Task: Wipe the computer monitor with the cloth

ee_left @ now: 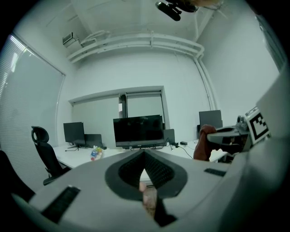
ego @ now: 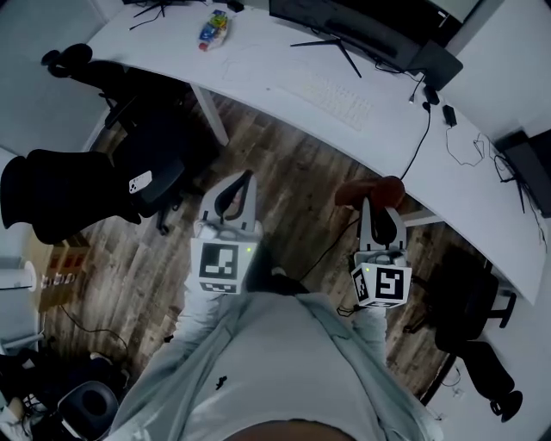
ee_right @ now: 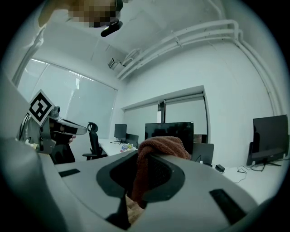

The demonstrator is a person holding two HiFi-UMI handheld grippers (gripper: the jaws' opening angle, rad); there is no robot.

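Note:
A dark computer monitor (ego: 344, 24) stands at the back of the white desk (ego: 258, 69); it also shows straight ahead in the left gripper view (ee_left: 138, 130) and, behind the cloth, in the right gripper view (ee_right: 169, 130). My right gripper (ego: 380, 205) is shut on a reddish-brown cloth (ego: 370, 189), which bunches over the jaw tips (ee_right: 158, 152). My left gripper (ego: 250, 177) is shut with nothing in it, its tips meeting (ee_left: 144, 153). Both grippers hover over the wooden floor, short of the desk's front edge, well away from the monitor.
A white keyboard (ego: 323, 95) lies in front of the monitor, with a colourful packet (ego: 213, 28) further left. Cables run across the desk's right part. A black office chair (ego: 86, 194) stands to my left and another (ego: 473, 340) at lower right. More monitors (ee_left: 74, 133) line the desk.

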